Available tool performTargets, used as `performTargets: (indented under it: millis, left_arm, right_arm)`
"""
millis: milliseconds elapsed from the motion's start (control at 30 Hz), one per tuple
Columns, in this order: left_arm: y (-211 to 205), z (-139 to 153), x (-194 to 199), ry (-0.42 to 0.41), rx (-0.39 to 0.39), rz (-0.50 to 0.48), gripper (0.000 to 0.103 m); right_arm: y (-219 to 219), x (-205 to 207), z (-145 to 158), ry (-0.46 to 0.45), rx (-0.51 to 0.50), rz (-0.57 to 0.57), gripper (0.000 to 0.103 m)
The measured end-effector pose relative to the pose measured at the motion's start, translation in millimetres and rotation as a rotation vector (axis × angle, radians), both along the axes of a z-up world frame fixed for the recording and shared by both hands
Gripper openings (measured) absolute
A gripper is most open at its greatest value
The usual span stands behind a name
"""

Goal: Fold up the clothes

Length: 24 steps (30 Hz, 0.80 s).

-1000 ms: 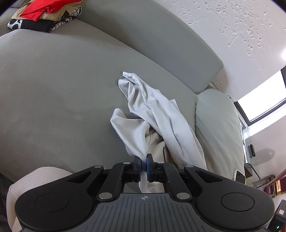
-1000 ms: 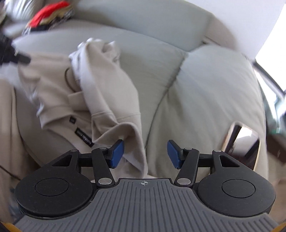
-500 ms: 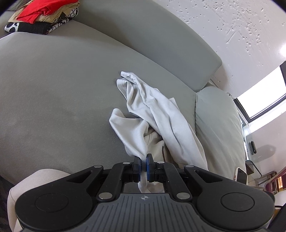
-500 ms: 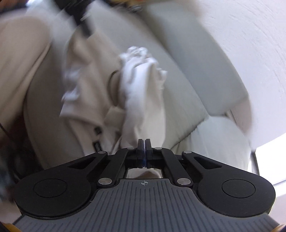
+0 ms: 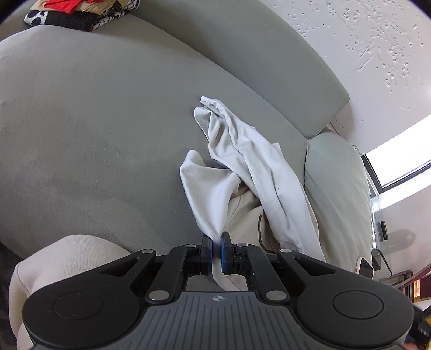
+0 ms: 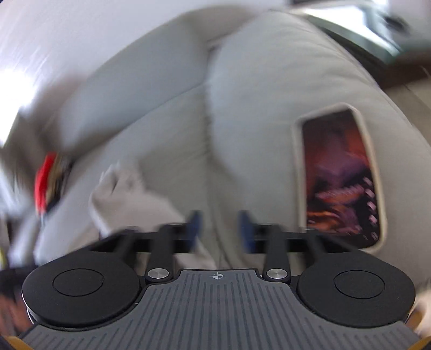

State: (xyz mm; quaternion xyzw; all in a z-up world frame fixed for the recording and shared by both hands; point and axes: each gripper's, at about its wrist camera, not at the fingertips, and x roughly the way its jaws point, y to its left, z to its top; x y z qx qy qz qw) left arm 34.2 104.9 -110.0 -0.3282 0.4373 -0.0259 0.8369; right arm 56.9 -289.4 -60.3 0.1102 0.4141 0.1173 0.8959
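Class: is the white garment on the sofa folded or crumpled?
Crumpled: the garment lies bunched in loose twists, one corner pinched in the left claw.

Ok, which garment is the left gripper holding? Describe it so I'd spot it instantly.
Start at the grey sofa. On its seat, near the right armrest cushion, a pale off-white garment lies crumpled, one edge pinched in the left gripper. Unlike the red and black-and-white folded pile at the far end, it is plain and unfolded.

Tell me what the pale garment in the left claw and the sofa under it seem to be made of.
Pale garment: soft matte knit, probably cotton jersey; it drapes in loose rounded folds. Sofa: grey matte upholstery, suede-like or microfibre by its faint brushed patches, though the weave is too fine to tell. Left claw pinches the garment's edge.
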Motion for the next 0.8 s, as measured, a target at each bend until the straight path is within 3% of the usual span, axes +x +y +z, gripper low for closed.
performTargets:
  millis: [133,300,533,567,600,700,767,800]
  left_arm:
    - [-3,2,0,-0.005,0.007,-0.010,0.004]
    - [-4,4,0,-0.015,0.012,-0.023,0.004]
    - [-9,4,3,-0.021,0.018,-0.049,0.004]
    - [-10,5,3,-0.022,0.020,-0.052,0.004]
    - [-10,5,3,-0.024,0.021,-0.055,0.004]
    - [-12,6,3,-0.029,0.026,-0.060,0.004]
    - [-12,7,2,-0.034,0.029,-0.061,0.004]
    - [-11,7,1,-0.035,0.031,-0.059,0.004]
  right_arm:
    - [56,-6,-4,-0.049,-0.285,0.256,0.058]
    - [90,-3,-28,-0.059,-0.512,0.422,0.049]
    - [145,-26,-43,-0.238,-0.901,0.748,0.047]
    - [151,-29,-45,-0.257,-0.938,0.808,0.032]
    - [155,-31,-46,-0.266,-0.960,0.852,0.003]
    - [162,-36,-45,-0.289,-0.985,0.919,0.000]
    - [160,-37,-38,-0.301,-0.949,0.877,0.000]
    - [154,-32,-30,-0.295,-0.880,0.803,0.000]
